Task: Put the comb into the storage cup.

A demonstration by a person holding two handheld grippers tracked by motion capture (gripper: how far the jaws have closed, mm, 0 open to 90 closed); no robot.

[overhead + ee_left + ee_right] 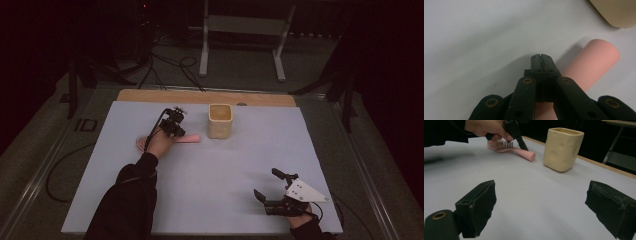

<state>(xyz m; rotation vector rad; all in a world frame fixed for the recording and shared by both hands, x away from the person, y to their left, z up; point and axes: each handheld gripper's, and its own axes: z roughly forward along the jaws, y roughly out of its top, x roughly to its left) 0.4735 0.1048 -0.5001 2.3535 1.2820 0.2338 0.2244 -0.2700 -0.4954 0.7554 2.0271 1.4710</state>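
The left gripper (176, 131) is down over the pink hairbrush (186, 138), jaws pressed fully together with nothing between them, tips just above the handle. The brush lies flat beneath it on the white table (215, 170), handle end pointing toward the cream cup (220, 120) nearby. The right gripper (272, 186) hovers well apart, jaws spread wide and empty.

Two black jaws of the right gripper (540, 207) rise from the bottom edge, set wide apart with bare white table (531, 187) between them. Farther off, a hand (486, 127) holds the left gripper (524, 146) with its tip down on the handle of a pink hairbrush (511, 148) lying flat. A cream cup (562, 148) with round dimples stands upright near the brush's handle end.
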